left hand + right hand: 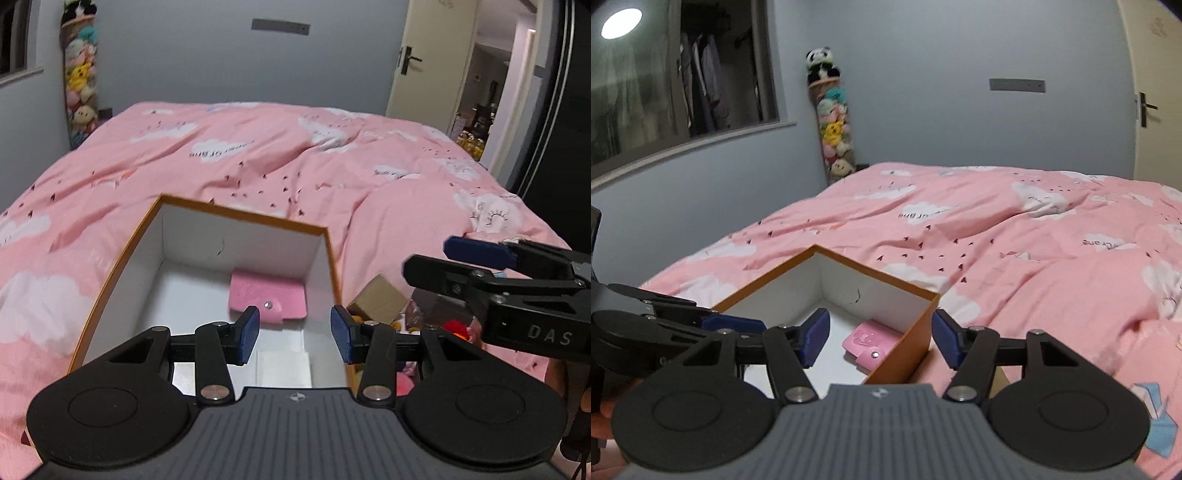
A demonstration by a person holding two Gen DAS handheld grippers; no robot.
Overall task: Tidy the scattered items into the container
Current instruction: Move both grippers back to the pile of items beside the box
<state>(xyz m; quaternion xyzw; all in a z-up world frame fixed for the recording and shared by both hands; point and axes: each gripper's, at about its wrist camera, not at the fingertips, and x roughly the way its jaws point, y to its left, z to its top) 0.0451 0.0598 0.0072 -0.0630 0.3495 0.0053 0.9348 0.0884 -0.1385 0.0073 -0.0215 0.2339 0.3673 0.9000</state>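
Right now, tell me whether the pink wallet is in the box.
In. The pink wallet lies on the floor of the orange-rimmed box, against its far wall.

- box: matt cardboard, orange outside, smooth white inside
- wallet: pink embossed leatherette, metal snap
- quilt: soft printed cloth, wrinkled
- left gripper: matt black plastic, ribbed blue pads

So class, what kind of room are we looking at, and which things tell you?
Most likely a bedroom, perhaps a child's: a bed with a pink cloud-print cover fills the view, a stack of plush toys hangs in the corner, and a door stands open to another room.
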